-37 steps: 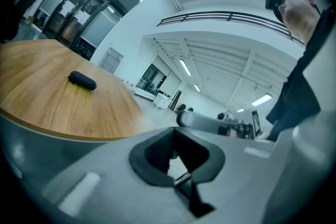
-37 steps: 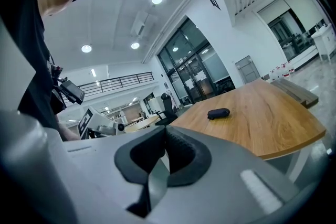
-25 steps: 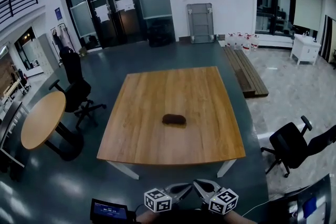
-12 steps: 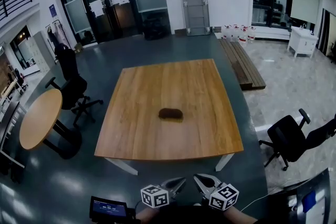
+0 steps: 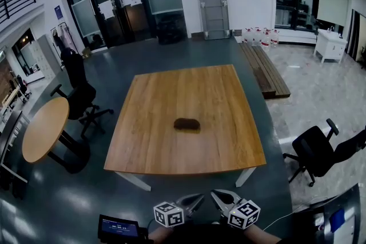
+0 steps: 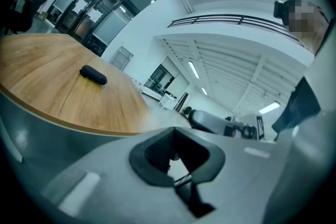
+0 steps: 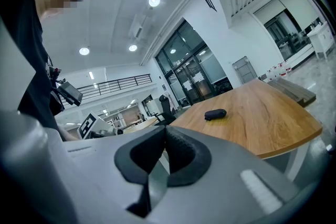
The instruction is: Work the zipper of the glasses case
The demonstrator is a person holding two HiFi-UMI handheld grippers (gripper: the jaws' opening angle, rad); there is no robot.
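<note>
The dark, oval glasses case point(image 5: 187, 123) lies alone near the middle of the square wooden table point(image 5: 171, 157). Both grippers are held close together, well short of the table's near edge and far from the case. The left gripper point(image 5: 195, 200) and the right gripper point(image 5: 219, 198) are each shut with nothing between the jaws. From the left gripper view the case point(image 6: 93, 74) lies far off on the tabletop, beyond the shut left gripper point(image 6: 176, 157). The right gripper view shows the case point(image 7: 215, 113) in the distance past the shut right gripper point(image 7: 164, 150).
A round wooden table point(image 5: 46, 128) and a black office chair point(image 5: 80, 97) stand to the left. Another black chair point(image 5: 314, 151) is at the right. A small lit screen point(image 5: 118, 228) sits low at the left. A wooden bench point(image 5: 264, 74) lies beyond the table's right side.
The head view has shifted slightly, so the table sits a little higher in frame. The case lies where it was and both grippers stay shut.
</note>
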